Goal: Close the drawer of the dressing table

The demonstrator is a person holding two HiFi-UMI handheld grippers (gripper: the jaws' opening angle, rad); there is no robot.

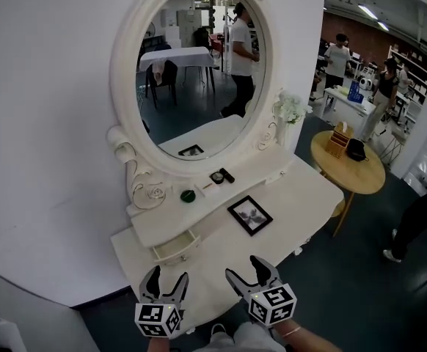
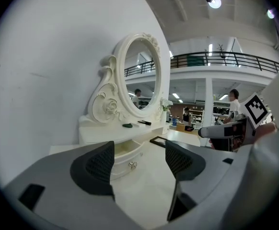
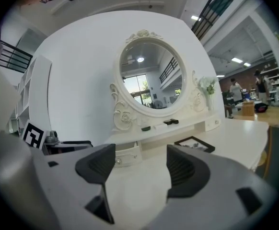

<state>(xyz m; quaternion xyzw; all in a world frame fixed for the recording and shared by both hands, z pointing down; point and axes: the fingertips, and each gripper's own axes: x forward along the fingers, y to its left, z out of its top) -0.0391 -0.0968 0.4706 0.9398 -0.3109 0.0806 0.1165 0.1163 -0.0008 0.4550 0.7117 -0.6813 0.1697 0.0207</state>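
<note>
A white dressing table with an oval mirror stands against the wall. Its small left drawer is pulled out, with a metal knob on its front; the same drawer shows left of centre in the right gripper view. My left gripper hovers open just in front of the drawer, nothing between its jaws. My right gripper is open too, over the table's front edge to the right. Both stay apart from the drawer.
A black picture frame lies on the tabletop. Small dark items and a green object sit on the upper shelf, white flowers at its right end. A round wooden table and several people stand at the right.
</note>
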